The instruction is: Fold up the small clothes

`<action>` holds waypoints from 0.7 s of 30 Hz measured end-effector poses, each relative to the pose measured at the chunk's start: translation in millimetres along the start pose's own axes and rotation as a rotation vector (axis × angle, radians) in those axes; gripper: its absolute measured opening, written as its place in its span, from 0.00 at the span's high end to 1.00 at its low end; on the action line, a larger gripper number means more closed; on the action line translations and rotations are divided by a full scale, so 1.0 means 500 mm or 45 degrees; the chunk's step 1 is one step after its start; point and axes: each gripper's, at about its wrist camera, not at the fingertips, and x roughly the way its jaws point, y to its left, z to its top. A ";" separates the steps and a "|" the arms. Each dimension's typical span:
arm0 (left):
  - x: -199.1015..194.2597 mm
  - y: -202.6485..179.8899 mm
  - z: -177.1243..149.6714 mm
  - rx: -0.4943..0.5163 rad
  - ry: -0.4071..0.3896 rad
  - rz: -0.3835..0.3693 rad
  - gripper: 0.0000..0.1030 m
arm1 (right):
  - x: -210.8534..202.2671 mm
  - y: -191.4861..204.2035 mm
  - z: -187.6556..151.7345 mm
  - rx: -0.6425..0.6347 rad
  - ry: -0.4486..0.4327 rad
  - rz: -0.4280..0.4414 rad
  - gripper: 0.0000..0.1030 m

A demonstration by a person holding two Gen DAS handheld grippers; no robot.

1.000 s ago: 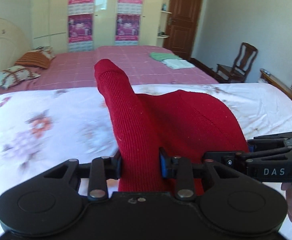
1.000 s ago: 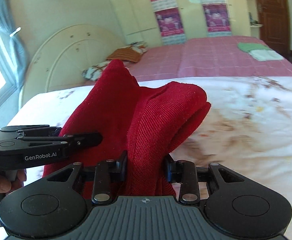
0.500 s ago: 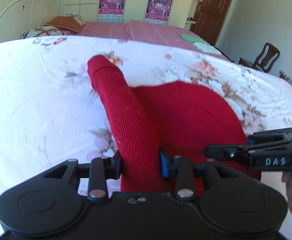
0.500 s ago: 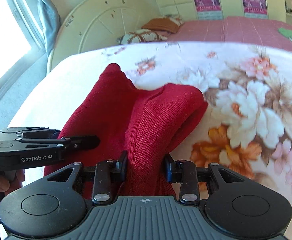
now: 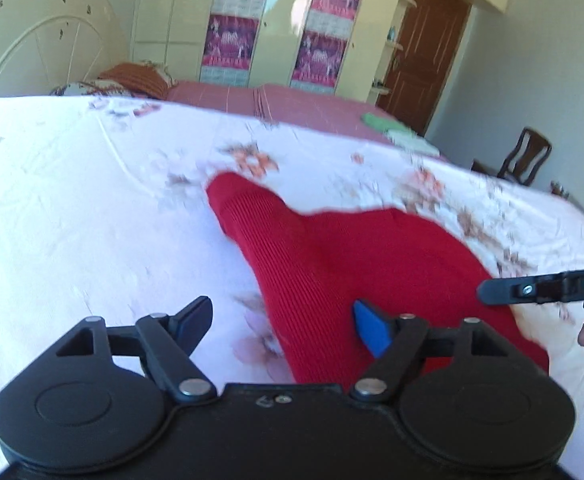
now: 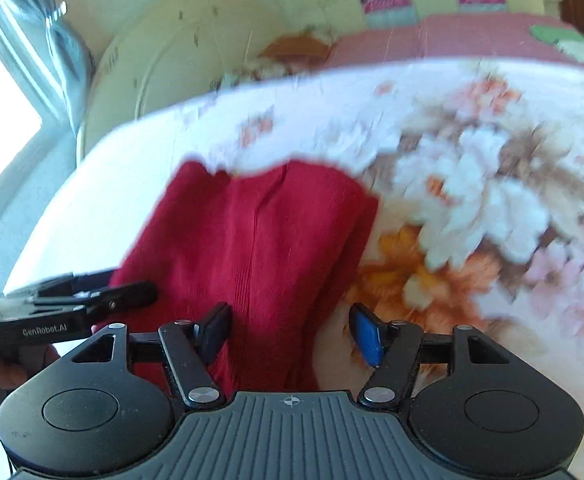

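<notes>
Both claws are opening over the red garment (image 5: pixel 332 264), which is lying between the left gripper (image 5: pixel 281 326) and right gripper (image 6: pixel 289 330) fingers, unpinched; its near edge is hidden behind them, and motion is blurring the flowered bedsheet (image 6: pixel 472 184).

You're in a home bedroom: a bed (image 5: pixel 71 208) with a white floral sheet fills the foreground, and behind it sits a second bed (image 5: pixel 292 106) in pink with pillows (image 5: pixel 135 78) against a cream arched headboard (image 5: pixel 23 52). There's a tall cream wardrobe (image 5: pixel 275 24) with posters on its doors, a brown wooden door (image 5: pixel 424 56), a wooden chair (image 5: pixel 526 158), and a curtained window (image 6: pixel 23 52).
</notes>
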 end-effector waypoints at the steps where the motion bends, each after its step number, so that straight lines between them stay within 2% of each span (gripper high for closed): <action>1: 0.005 0.012 0.011 -0.026 -0.011 -0.003 0.30 | -0.010 -0.011 0.013 0.028 -0.036 0.013 0.38; 2: 0.018 0.026 0.026 -0.057 -0.011 -0.001 0.32 | -0.012 -0.024 0.027 0.063 -0.058 0.027 0.38; 3: 0.028 0.036 0.038 -0.079 -0.014 0.010 0.38 | -0.007 -0.037 0.041 0.097 -0.069 0.025 0.38; 6: 0.075 0.066 0.067 -0.160 0.008 0.065 0.45 | 0.026 -0.066 0.080 0.188 -0.072 0.040 0.41; 8: 0.104 0.083 0.071 -0.227 0.028 0.044 0.47 | 0.054 -0.073 0.101 0.187 -0.042 0.013 0.55; 10: 0.124 0.083 0.072 -0.223 0.047 0.040 0.48 | 0.073 -0.076 0.107 0.179 -0.029 0.023 0.85; 11: 0.129 0.080 0.069 -0.203 0.052 0.039 0.49 | 0.078 -0.074 0.108 0.157 -0.023 0.030 0.88; 13: 0.135 0.064 0.070 -0.144 0.036 0.025 0.58 | 0.075 -0.064 0.101 0.096 -0.039 0.002 0.91; 14: 0.138 0.053 0.074 -0.097 0.027 0.028 0.59 | 0.070 -0.062 0.095 0.079 -0.051 -0.015 0.92; 18: 0.182 0.024 0.091 0.065 0.062 0.096 0.56 | 0.074 -0.064 0.071 0.024 -0.029 -0.077 0.93; 21: 0.207 0.021 0.099 0.120 0.089 0.115 0.53 | 0.087 -0.073 0.069 0.043 -0.012 -0.085 0.93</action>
